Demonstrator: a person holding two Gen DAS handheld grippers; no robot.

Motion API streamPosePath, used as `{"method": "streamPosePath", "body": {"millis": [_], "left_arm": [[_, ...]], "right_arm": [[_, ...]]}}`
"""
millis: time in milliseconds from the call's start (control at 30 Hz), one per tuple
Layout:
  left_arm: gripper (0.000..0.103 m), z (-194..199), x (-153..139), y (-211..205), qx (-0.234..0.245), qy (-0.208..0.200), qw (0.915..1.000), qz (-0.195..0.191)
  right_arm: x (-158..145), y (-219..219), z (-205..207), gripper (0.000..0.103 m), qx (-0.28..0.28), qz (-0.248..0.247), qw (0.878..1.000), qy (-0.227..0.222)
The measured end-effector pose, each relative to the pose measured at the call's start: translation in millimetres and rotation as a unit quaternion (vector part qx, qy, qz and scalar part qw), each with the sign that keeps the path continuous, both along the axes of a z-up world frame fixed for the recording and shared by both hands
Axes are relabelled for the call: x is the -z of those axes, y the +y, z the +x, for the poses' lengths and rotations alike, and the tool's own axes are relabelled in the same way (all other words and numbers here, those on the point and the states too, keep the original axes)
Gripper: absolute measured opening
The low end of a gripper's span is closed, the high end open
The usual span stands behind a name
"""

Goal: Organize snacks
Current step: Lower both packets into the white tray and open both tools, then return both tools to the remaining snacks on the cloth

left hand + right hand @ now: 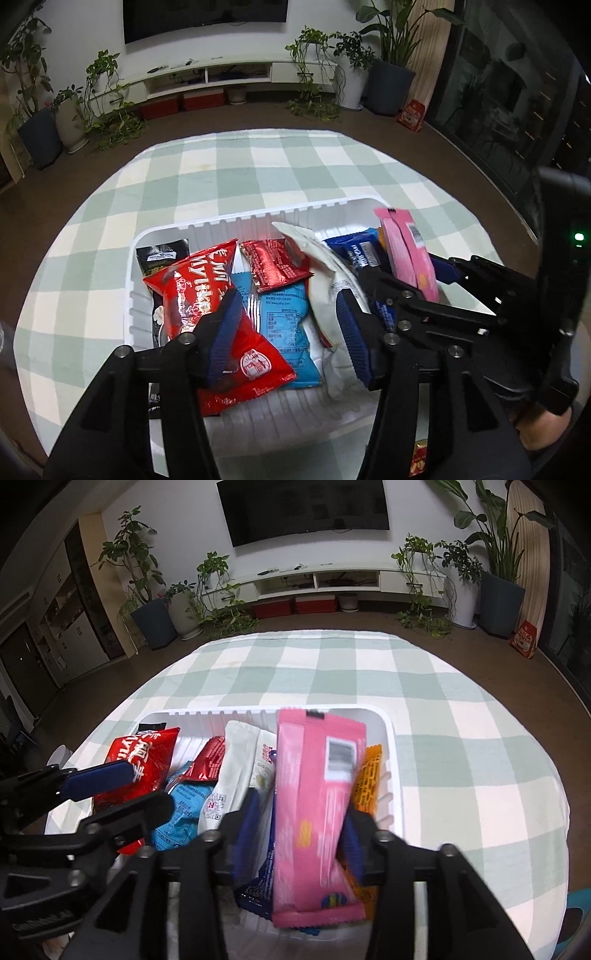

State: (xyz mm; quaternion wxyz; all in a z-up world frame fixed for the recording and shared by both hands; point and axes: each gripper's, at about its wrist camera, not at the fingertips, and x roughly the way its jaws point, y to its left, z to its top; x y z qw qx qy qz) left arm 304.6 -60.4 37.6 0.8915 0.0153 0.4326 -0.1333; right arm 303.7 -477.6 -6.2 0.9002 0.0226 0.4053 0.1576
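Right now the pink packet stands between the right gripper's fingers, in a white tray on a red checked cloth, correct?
Not quite: the cloth is green and white checked, not red, as the right wrist view shows. The pink packet does stand between the right gripper fingers in the white tray.

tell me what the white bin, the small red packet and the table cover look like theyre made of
White bin: looks like moulded plastic, matte, with ribbed walls.
Small red packet: probably metallised film, glossy, with crinkles that catch the light.
Table cover: seems to be woven cloth, matte, in a green and white check.
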Motion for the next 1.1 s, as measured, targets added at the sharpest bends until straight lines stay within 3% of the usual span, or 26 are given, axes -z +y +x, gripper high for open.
{"method": "streamPosePath", "body": {"millis": [300,533,667,867,1100], "left_arm": [[0.077,-39.5,-25.8,2.4,0.006,-0.030,0.9993,-0.021],[0.102,-79.7,-32.1,26.9,-0.026,-0.037,0.9983,-0.036],[0.103,-110.5,-26.6,40.3,-0.047,-0.044,0.9976,-0.024],[0.103,-168.6,1.9,56.8,-0.086,0.000,0.9951,-0.048],[0.103,-231.8,33.9,38.6,-0.081,0.048,0.9940,-0.055]], "right_arm": [[-6.9,-15.0,-2.7,0.077,0.000,0.015,1.000,-0.014],[-9.0,-25.7,-1.3,0.079,0.016,0.031,0.999,-0.012],[-21.7,-30.2,-12.6,0.091,0.025,0.039,0.998,-0.041],[-54.9,-49.9,-53.1,0.094,0.053,0.059,0.993,-0.087],[-51.9,-63.1,-104.6,0.094,0.071,0.070,0.993,-0.060]]}}
